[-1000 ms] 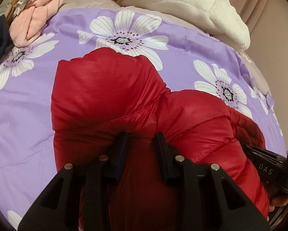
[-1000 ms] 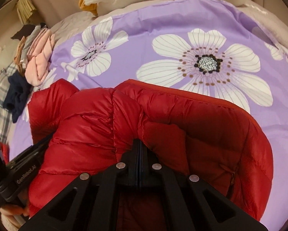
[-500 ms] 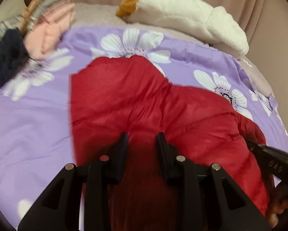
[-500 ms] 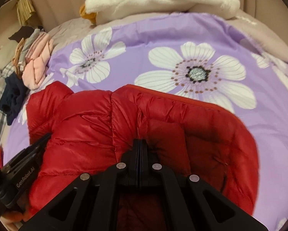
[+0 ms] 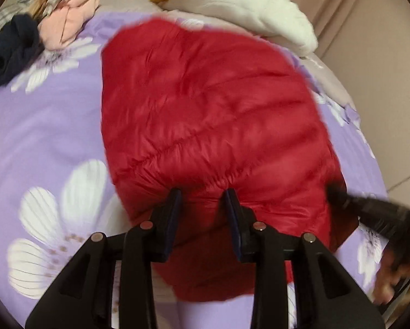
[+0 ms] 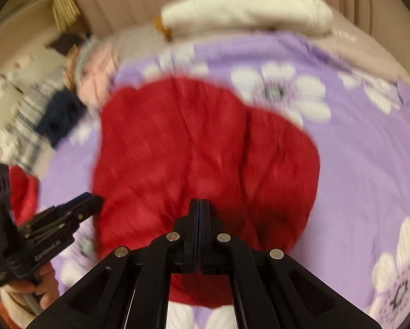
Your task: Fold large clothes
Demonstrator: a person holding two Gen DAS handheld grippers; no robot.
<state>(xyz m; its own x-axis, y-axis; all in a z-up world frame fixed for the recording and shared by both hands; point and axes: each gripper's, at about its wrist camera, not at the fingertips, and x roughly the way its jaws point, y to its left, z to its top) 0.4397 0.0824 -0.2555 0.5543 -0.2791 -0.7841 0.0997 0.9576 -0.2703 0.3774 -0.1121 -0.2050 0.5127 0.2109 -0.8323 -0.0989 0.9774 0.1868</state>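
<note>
Two black grippers are in my hands, both at the near edge of a red quilted puffer jacket (image 5: 205, 109) that lies spread on a bed, over a purple bedsheet printed with big white flowers (image 5: 40, 137).

On my left gripper (image 5: 202, 194) the fingers stand a little apart with a thick, puckered fold of the jacket's near hem bunched between them. The fabric gathers into creases right at the pads, so I read it as a pinch on that fold, and the fingers have just been opening slightly around it. Beyond my fingertips the rest of the jacket stretches away up the bed, its far end close to a white plush toy with an orange beak (image 5: 246, 2).

On my right gripper (image 6: 200, 203) the fingers are pressed flat together with no gap showing. Their tips sit against the jacket's (image 6: 191, 150) near edge, towards its right half. That view is blurred, and I cannot tell whether a thin layer of fabric is caught between them.

From the right wrist, the left gripper (image 6: 92, 201) shows low at the left side of the jacket, my left hand (image 6: 44, 282) wrapped round its handle. From the left wrist, the right gripper (image 5: 333, 192) is a dark smear touching the jacket's right edge.

Off to the far left lies a heap of pink and navy clothes (image 5: 68, 22), apart from the jacket.
</note>
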